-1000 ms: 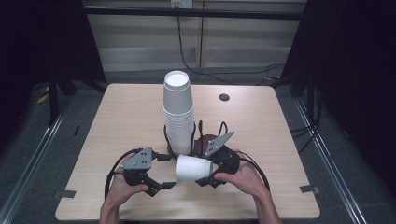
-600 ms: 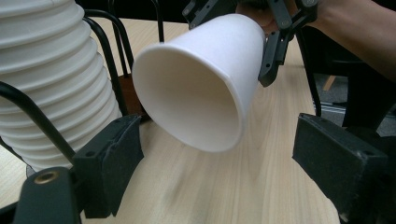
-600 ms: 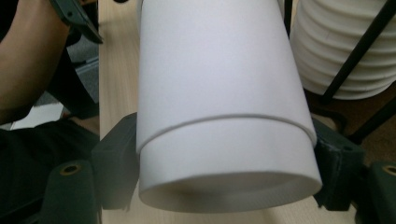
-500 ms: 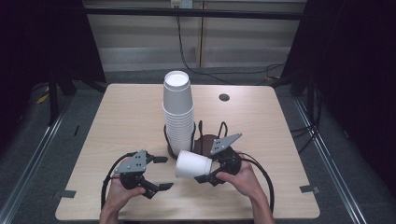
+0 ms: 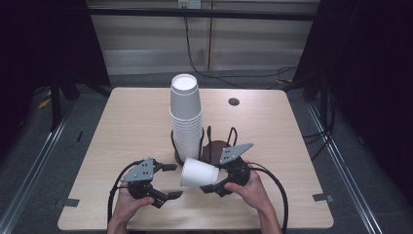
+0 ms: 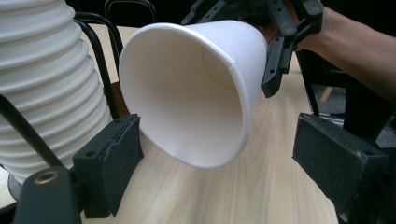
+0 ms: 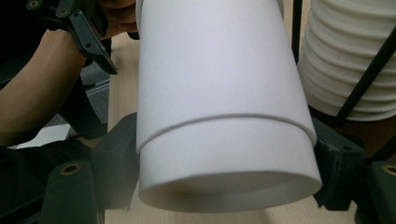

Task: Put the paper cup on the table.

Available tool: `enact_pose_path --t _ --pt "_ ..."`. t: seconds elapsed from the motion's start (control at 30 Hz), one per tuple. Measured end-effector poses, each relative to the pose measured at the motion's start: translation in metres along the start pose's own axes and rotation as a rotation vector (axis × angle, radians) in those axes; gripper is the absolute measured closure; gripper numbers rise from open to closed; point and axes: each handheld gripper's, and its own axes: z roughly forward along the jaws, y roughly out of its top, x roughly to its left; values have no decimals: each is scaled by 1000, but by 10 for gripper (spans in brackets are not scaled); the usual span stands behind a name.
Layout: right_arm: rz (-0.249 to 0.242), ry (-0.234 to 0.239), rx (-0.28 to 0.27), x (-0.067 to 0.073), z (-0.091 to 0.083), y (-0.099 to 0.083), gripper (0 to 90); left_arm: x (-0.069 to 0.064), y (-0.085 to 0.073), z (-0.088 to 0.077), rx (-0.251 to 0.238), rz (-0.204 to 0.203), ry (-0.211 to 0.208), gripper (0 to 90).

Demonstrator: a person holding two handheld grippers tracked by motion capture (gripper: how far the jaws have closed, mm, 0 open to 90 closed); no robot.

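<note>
High view shows the right gripper (image 5: 217, 181) squeezing the bottom end of a paper cup (image 5: 198, 173) that lies on its side, mouth pointing to 9 o'clock at the left gripper (image 5: 168, 181), whose jaws are spread wide just beside the rim, low over the table (image 5: 126, 122).

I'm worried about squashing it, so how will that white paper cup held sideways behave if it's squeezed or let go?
The paper cup looks thin-walled, so the right gripper, clamped near its base, could probably dent it. Lying sideways and tapered, it would likely roll in a curve if released.
</note>
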Motion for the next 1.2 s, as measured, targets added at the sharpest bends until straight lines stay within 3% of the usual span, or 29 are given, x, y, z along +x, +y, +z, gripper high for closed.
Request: enact_pose_path --t 0.4,0.77,1.2 --pt "-11 0 -74 1 -1 -10 233 1 -4 2 -24 -15 2 157" --pt "-41 49 -175 5 2 -14 233 2 -5 -1 -54 -22 0 157" --pt "-58 73 -191 5 8 -19 233 6 -4 0 -120 -37 -4 152"
